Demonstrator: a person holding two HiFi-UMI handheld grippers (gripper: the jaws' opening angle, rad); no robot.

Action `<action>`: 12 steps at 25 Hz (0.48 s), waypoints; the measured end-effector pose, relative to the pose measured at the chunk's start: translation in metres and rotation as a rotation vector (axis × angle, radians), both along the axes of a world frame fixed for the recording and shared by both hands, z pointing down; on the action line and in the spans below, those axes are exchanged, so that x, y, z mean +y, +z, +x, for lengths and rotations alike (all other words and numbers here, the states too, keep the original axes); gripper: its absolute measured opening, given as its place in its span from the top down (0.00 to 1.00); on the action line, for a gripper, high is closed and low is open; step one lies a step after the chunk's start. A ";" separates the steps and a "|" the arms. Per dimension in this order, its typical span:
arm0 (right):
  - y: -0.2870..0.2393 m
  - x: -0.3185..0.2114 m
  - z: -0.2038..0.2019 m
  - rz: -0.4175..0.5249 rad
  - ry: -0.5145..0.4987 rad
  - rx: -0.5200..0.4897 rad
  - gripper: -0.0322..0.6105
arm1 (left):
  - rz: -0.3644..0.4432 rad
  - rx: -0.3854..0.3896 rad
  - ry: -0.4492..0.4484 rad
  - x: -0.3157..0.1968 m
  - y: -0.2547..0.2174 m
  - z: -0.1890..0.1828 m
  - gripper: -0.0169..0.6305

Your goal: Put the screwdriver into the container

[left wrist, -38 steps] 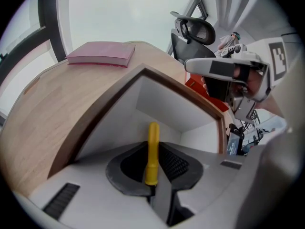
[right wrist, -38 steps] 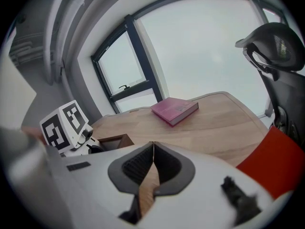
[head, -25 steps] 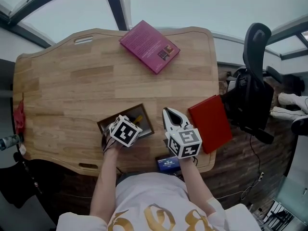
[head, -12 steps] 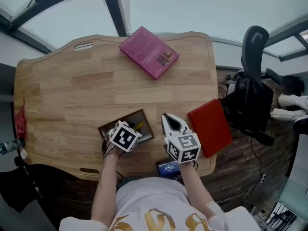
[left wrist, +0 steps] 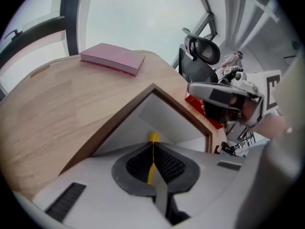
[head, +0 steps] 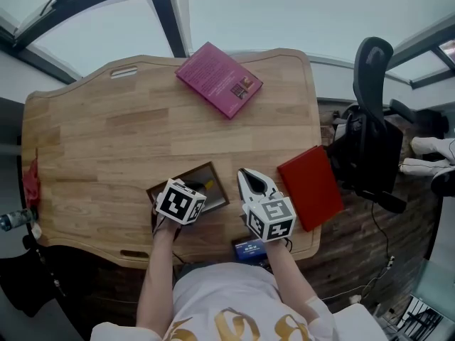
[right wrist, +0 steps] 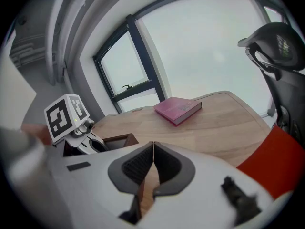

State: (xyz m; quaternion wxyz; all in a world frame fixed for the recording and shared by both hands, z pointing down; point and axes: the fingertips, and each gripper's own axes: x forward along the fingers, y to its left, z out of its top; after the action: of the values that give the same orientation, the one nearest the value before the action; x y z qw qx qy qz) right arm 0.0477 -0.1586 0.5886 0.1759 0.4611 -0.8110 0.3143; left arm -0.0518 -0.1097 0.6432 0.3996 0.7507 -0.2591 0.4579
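Screwdriver (head: 206,185), yellow-handled, lies inside the container (head: 213,170), an open wood-rimmed box near the middle of the desk's (head: 106,141) front edge. The left gripper (left wrist: 152,144) points steeply down over the box's front half. Its jaws have just been closing and now stand together, with nothing pinched between them. In the left gripper view the yellow handle shows just beyond the fingertips and through the thin slit between the pads, down on the box floor. The right gripper (head: 243,172) hangs over the desk just right of the box, its jaws also together and empty. A red book (head: 311,185) lies at the desk's right edge, and a pink book (head: 218,79) near the back edge.
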 end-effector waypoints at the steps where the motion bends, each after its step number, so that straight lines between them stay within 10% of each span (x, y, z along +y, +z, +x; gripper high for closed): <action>1: -0.001 0.000 0.000 0.004 -0.001 0.004 0.90 | 0.008 -0.002 0.001 -0.001 -0.001 0.000 0.95; 12: -0.008 0.007 -0.005 0.023 -0.007 0.023 0.90 | 0.126 0.043 -0.034 -0.013 -0.021 -0.004 0.95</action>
State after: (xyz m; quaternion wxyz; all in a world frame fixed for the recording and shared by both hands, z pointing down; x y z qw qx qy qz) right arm 0.0426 -0.1519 0.5811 0.1809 0.4639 -0.8141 0.2988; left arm -0.0555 -0.1230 0.6221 0.3649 0.7794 -0.2913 0.4177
